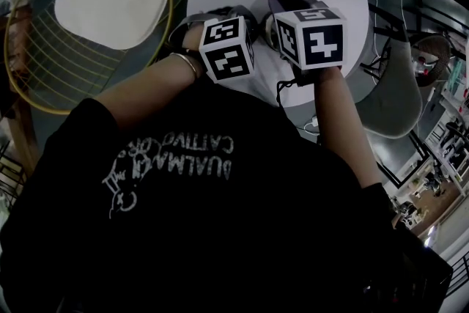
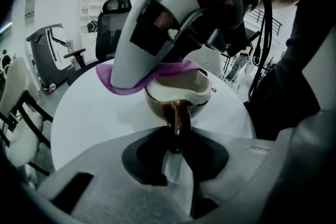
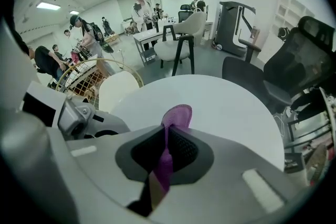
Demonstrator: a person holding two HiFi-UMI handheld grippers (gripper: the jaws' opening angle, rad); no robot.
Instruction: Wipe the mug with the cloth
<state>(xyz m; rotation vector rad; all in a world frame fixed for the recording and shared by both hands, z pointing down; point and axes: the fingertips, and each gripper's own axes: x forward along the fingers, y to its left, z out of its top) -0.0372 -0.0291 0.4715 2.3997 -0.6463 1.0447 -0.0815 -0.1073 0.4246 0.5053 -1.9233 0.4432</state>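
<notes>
The left tool (image 2: 176,150) has its jaws narrowed onto the brown handle (image 2: 177,120) of the mug (image 2: 181,93), which it holds over the near part of the round white counter (image 2: 89,123). Whether the mug's base touches the counter cannot be told. The right tool (image 3: 165,157) pinches the purple cloth (image 3: 177,115) tight between its jaws. Its grey body leans in from above and crowds the mug's left side, with the cloth draped over the cream rim there.

The two tools sit close together, so there is little room between them. Past them the far half of the counter is bare out to its curved edge.

A yellow wire chair (image 1: 37,62) with a white cushion (image 1: 110,0) stands just beside the counter's left edge. A grey chair (image 1: 399,99) stands near its right edge, and a black office chair (image 3: 299,60) is farther right. Several people (image 3: 86,34) stand well apart at the far end of the room.
</notes>
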